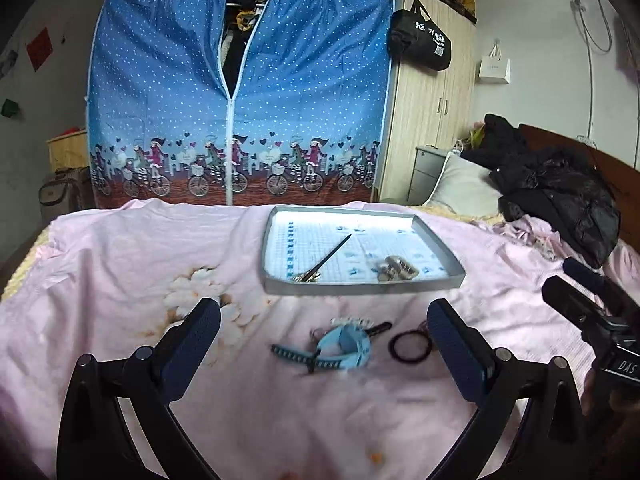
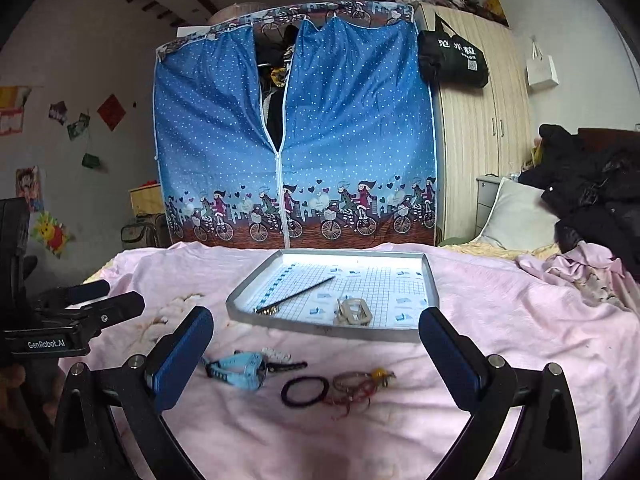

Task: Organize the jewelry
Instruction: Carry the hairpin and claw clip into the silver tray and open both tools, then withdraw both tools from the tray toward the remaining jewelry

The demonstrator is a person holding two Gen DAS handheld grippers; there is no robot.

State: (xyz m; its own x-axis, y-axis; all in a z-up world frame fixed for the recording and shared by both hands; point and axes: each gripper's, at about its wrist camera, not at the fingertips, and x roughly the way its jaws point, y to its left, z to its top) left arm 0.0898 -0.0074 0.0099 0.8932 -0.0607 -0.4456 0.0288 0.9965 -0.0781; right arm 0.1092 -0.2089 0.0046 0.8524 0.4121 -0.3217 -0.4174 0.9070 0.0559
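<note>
A grey tray (image 1: 276,282) (image 2: 240,312) lies on the pink bedspread, holding a dark hair stick (image 1: 330,256) (image 2: 298,290) and a pale clasp (image 1: 394,268) (image 2: 354,312). In front of it lie a light blue strap (image 1: 344,348) (image 2: 240,368), a black hair tie (image 1: 408,346) (image 2: 305,391), a dark clip (image 2: 286,367) and red-gold bangles (image 2: 356,390). My left gripper (image 1: 324,328) hangs open above the strap. My right gripper (image 2: 316,336) hovers open over the hair tie and bangles. Neither holds anything.
A blue zip wardrobe (image 1: 240,100) stands behind the bed beside a wooden cabinet (image 1: 432,96). Black clothes (image 1: 560,188) and a pillow (image 1: 464,184) lie at the right. The right tool's body (image 1: 600,320) and the left tool's body (image 2: 52,320) show at the edges.
</note>
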